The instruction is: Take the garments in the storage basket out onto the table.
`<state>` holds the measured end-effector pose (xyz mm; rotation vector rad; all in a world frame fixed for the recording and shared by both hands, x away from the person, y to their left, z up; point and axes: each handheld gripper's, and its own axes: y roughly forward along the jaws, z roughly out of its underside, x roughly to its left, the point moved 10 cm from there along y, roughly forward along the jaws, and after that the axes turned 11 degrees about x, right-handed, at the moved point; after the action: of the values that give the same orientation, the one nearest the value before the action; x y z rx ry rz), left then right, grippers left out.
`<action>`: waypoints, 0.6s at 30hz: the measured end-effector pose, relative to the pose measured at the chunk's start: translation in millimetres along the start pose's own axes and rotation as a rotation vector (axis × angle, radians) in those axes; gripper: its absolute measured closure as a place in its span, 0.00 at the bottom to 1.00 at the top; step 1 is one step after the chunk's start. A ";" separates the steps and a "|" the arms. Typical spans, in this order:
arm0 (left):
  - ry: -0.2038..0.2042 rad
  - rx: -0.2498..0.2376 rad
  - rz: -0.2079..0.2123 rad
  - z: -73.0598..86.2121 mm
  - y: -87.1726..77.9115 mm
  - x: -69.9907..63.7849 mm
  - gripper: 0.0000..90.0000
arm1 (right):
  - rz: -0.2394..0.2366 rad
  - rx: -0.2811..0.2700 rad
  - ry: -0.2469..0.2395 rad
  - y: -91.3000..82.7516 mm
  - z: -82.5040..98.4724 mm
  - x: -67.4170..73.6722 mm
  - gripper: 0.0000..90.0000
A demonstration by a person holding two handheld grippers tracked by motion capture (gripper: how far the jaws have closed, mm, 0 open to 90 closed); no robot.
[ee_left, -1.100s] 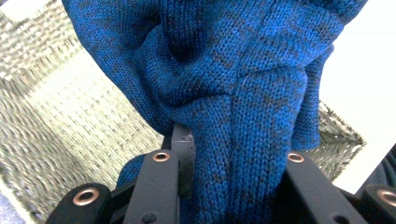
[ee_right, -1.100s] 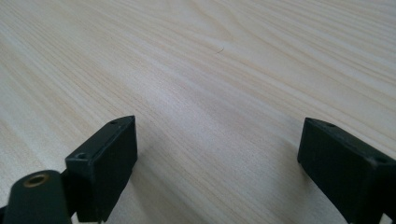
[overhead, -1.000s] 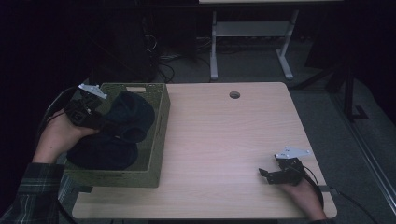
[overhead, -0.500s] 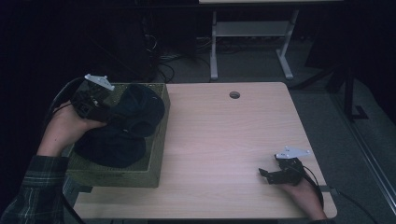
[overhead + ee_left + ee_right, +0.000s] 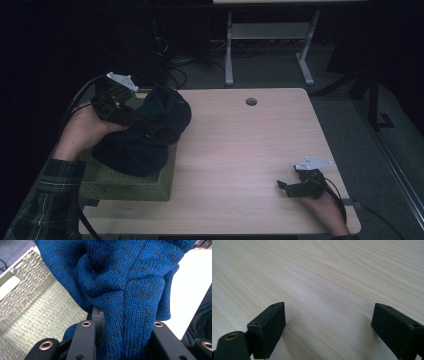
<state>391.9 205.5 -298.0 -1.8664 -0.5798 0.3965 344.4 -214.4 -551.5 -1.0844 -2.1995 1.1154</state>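
The left tool (image 5: 131,116) is clamped on a bunched fold of a soft, light blue knit sweater (image 5: 150,131), which droops over a woven basket (image 5: 125,184). Thick folds look the safest hold. The right tool (image 5: 290,187) rests with its jaws apart on the bench (image 5: 240,150).

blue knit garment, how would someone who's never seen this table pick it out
Start at the light wooden table and go to the woven green basket at its left edge. The blue knit garment is the dark bundle bulging over the basket's rim, pinched in the left claw. It is the one soft cloth thing there, deep blue with a ribbed knit.
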 end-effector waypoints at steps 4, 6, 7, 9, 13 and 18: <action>0.012 -0.010 0.004 -10.9 -0.9 -5.3 0.78 | 0.000 0.000 0.000 0.0 0.0 0.0 0.13; 0.020 -0.015 0.004 -16.4 -0.7 -7.7 0.78 | 0.000 0.000 0.000 0.0 0.0 0.0 0.13; 0.025 -0.016 0.008 -19.0 -0.1 -9.3 0.78 | 0.000 0.000 0.000 0.0 0.0 0.0 0.13; 0.035 -0.013 0.010 -23.2 1.1 -11.9 0.78 | 0.001 0.000 -0.003 0.0 0.1 -0.3 0.13; 0.050 -0.023 0.020 -34.6 4.4 -19.4 0.78 | 0.000 0.000 0.000 0.0 0.0 0.0 0.13; 0.077 -0.012 0.027 -43.8 8.2 -25.1 0.78 | 0.000 0.000 0.000 0.0 0.0 -0.1 0.13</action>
<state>396.0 155.1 -290.2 -1.8945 -0.5064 0.3380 344.5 -214.4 -551.5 -1.0844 -2.1999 1.1153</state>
